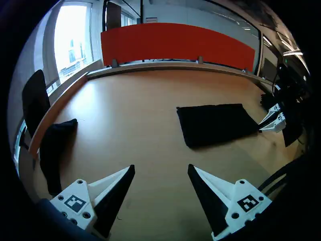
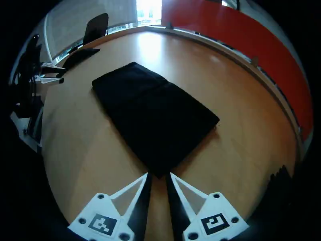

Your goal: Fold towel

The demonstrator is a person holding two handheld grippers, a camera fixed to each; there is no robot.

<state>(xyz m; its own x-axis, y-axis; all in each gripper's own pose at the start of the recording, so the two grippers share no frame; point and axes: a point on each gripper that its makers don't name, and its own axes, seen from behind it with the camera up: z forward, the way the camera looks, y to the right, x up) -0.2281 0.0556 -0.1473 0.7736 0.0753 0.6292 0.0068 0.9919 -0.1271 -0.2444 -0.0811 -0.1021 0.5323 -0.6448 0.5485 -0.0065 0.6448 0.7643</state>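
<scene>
Towel (image 2: 154,116): long axis is laid away from right tool (image 2: 158,176), narrowed at near corner, grip undeterminable; left tool (image 1: 160,166) spread, distant.

1. 1 black towel (image 2: 154,116), at 12 o'clock from the right claw (image 2: 158,175).
2. 2 claws, counting the left claw (image 1: 161,168).
3. 4 fingers (image 1: 112,193), 2 per claw.
4. 4 square markers (image 1: 75,203), 1 per finger.
5. 1 wooden bench (image 1: 140,112).
6. 1 red screen (image 1: 176,42), at 12 o'clock in the left gripper view.
7. 1 black chair (image 2: 96,24), at 11 o'clock in the right gripper view.
</scene>
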